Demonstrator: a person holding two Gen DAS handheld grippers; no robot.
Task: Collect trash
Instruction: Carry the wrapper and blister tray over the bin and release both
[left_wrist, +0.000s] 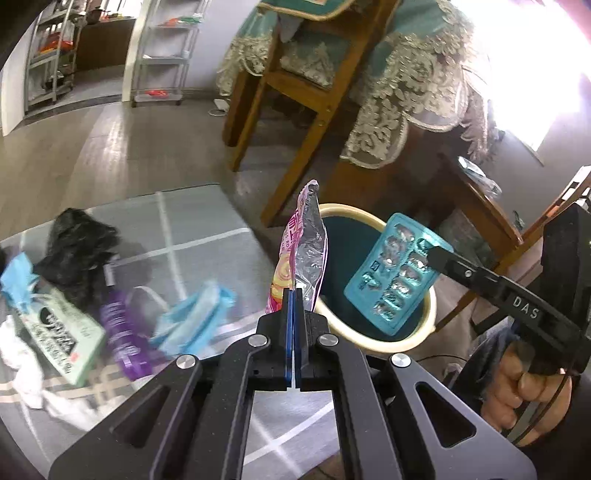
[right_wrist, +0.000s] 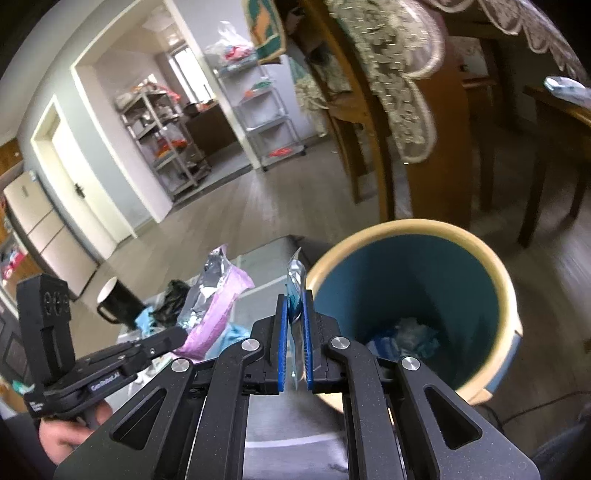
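Note:
My left gripper (left_wrist: 294, 295) is shut on a pink foil snack wrapper (left_wrist: 304, 243) held upright beside the rim of the teal bin with a cream rim (left_wrist: 391, 341). My right gripper (right_wrist: 294, 295) is shut on a blue blister pack (right_wrist: 295, 284), seen edge-on here and flat in the left wrist view (left_wrist: 393, 273), held over the bin's mouth. The bin (right_wrist: 491, 258) holds some blue and white trash at its bottom. The left gripper (right_wrist: 177, 334) with the wrapper (right_wrist: 214, 314) also shows in the right wrist view.
More trash lies on the grey rug (left_wrist: 192, 221): a black bag (left_wrist: 74, 243), a green box (left_wrist: 62, 332), a purple wrapper (left_wrist: 123, 332), blue wrappers (left_wrist: 195, 321), white paper (left_wrist: 22, 354). A black mug (right_wrist: 118, 301) stands there. Wooden chairs (left_wrist: 295, 85) and a lace-covered table (left_wrist: 413, 92) stand behind the bin.

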